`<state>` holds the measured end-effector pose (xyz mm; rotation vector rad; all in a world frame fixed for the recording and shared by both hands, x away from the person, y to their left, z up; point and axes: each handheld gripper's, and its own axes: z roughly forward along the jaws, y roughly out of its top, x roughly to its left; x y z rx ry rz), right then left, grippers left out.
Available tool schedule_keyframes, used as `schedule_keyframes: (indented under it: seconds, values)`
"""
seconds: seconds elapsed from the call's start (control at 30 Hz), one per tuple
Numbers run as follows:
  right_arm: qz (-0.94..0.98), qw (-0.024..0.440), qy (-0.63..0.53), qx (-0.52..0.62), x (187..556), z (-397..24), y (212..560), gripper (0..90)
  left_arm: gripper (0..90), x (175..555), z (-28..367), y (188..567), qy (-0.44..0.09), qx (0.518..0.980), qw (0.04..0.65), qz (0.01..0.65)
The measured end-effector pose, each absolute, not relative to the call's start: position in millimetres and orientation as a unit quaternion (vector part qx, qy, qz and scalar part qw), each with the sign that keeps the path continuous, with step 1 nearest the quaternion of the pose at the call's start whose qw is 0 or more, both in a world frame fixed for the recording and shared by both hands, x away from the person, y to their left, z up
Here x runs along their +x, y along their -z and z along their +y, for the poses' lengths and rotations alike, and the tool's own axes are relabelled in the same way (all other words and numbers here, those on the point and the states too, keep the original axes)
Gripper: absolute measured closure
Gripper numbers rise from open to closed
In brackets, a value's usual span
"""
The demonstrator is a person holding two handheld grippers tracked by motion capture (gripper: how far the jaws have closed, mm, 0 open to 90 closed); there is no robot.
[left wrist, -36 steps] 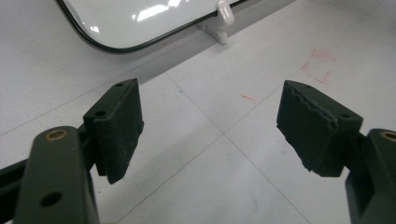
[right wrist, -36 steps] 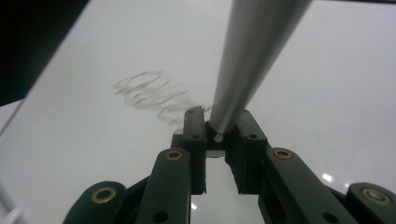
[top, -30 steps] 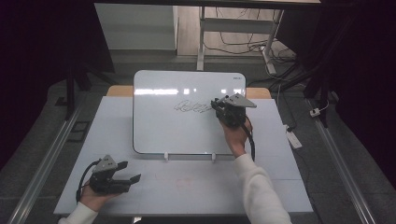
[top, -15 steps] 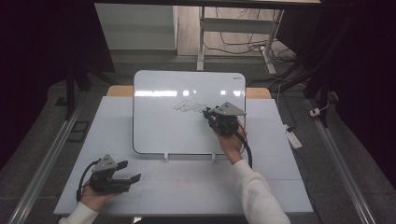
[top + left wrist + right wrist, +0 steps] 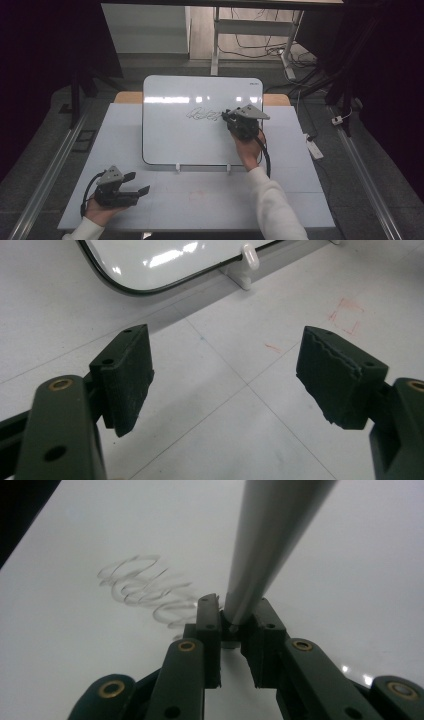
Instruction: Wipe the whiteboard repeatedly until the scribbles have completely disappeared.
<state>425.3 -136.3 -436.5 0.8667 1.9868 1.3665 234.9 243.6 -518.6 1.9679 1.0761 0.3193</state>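
On whiteboard (image 5: pixel 175 140), right gripper (image 5: pixel 232 622) fingers clamp grey pen (image 5: pixel 270 545), probably marker; left gripper (image 5: pixel 225 385) fingers apart.

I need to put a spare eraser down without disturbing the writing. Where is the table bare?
The widest free patch is the table in front of the whiteboard, between the left tongs and the right sleeve. Strips beside the board's left and right edges are bare too. It is crowded near the scribble, where the right tongs hold the marker.

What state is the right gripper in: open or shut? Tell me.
Shut: the right gripper clamps a grey marker between its pads over the whiteboard.
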Motion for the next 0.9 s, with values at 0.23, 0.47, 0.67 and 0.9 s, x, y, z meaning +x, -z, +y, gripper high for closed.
schedule_keyframes:
  seconds: [0.23, 0.47, 0.67, 0.9]
  values:
    - [0.741, 0.285, -0.512, 0.329, 425, -139, 437, 77.2, 23.7, 234, 242, 519, -0.127, 0.789, 0.423, 0.428]
    - [0.758, 0.279, -0.504, 0.306, 422, -130, 439, 77.2, 23.7, 235, 242, 519, -0.126, 0.788, 0.422, 0.431]
    - [0.762, 0.255, -0.513, 0.303, 420, -120, 444, 77.2, 23.8, 236, 242, 520, -0.125, 0.789, 0.421, 0.431]
    - [0.736, 0.275, -0.521, 0.333, 431, -130, 434, 77.2, 23.8, 234, 243, 519, -0.127, 0.788, 0.422, 0.429]
